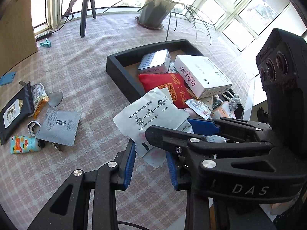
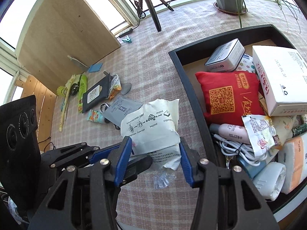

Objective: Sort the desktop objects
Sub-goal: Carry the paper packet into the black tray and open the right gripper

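Note:
A white paper packet (image 2: 153, 126) printed "sugarcane paper" hangs above the checked tablecloth, just left of the black tray (image 2: 191, 88). My right gripper (image 2: 155, 149) is shut on its lower part, a blue pad against each side. My left gripper (image 1: 151, 161) grips the same packet (image 1: 153, 113) at its bottom corner, crossing the right gripper (image 1: 172, 128). The tray holds a red pouch (image 2: 228, 94), a white box (image 2: 278, 76), a metal tin (image 2: 224, 55) and several other items. Loose on the cloth to the left lie a black wipes pack (image 1: 15, 111), a grey sachet (image 1: 59, 128) and a small printed tube (image 1: 23, 144).
A potted plant (image 1: 153, 11) and a small tripod (image 1: 86, 9) stand at the back by the windows. A wooden board (image 2: 63, 32) leans at the back left, with a blue clip (image 2: 126, 40) near it. The table's edge runs close behind the tray on the right.

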Motion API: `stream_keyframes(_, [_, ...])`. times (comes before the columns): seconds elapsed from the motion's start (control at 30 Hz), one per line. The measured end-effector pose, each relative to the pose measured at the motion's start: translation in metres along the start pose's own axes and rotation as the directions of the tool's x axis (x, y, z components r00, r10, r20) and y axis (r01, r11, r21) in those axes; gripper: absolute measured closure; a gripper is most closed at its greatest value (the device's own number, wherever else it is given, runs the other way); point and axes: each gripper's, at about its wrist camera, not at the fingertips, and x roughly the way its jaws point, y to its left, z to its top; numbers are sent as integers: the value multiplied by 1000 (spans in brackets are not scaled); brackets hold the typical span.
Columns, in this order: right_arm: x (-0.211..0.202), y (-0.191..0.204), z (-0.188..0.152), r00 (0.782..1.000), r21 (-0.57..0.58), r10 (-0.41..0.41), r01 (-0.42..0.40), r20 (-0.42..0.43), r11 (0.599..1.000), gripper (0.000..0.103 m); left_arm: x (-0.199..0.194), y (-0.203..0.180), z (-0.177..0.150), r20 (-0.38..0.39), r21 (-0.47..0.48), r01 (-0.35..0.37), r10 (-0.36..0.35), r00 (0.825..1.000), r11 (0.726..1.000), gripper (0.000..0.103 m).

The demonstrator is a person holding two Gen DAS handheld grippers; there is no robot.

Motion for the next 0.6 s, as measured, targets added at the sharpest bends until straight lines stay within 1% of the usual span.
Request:
stream_keyframes(0.17, [-36,-36,-4,998,46,-34,32,48,998,55,12,-46,13,-8,75,38,-38,999,996,75])
stream_keyframes(0.33, [-65,-72,-13,994,96,-75,68,81,993,55,27,-89,20,-24,143,63,-60,998,988,74])
stream_keyframes(0.43, [-76,-89,-18,992,118,-91,80,89,990,55,36,-107,22,-37,172,73,-68,997,982,74])
stream_keyframes(0.6, [-90,-111,-24,989,147,-108,92,102,985,55,44,-128,24,-48,197,81,-73,996,977,74])
